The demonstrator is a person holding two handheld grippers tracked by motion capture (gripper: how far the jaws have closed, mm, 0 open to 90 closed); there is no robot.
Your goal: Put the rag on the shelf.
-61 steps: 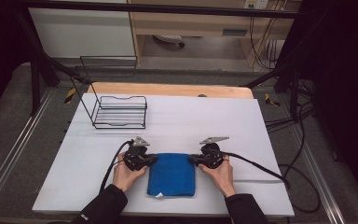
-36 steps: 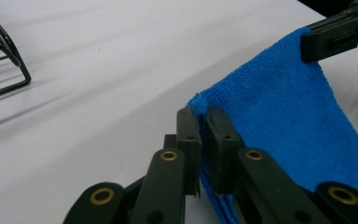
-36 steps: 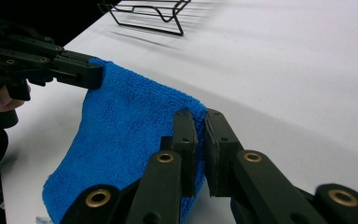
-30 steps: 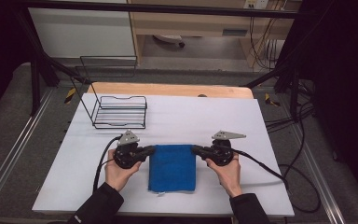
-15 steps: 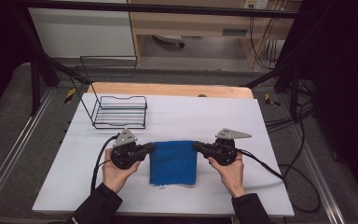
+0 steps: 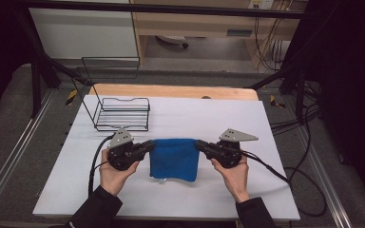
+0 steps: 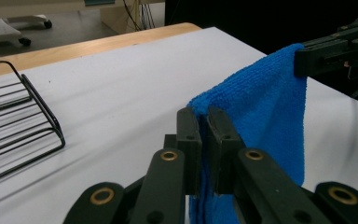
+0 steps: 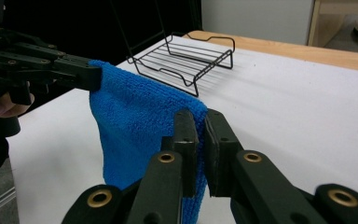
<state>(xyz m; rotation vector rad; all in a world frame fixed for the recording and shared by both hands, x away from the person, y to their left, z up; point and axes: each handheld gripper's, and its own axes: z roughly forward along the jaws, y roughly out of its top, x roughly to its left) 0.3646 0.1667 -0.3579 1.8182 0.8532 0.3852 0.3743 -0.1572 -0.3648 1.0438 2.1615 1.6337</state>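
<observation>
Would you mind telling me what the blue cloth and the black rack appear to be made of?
The blue cloth looks like microfibre terry: a fuzzy, looped, matte pile, hanging limp. The black rack appears to be thin metal wire with a dark, probably painted or coated finish: slim rigid bars with slight sheen.

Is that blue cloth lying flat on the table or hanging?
Hanging: the blue cloth is pinched at its top corners by the left tool and right tool, draping down.

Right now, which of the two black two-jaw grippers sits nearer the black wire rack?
The left gripper, clamping the blue terry cloth's left corner; the black wire rack stands just beyond it, while the right gripper holds the opposite corner.
</observation>
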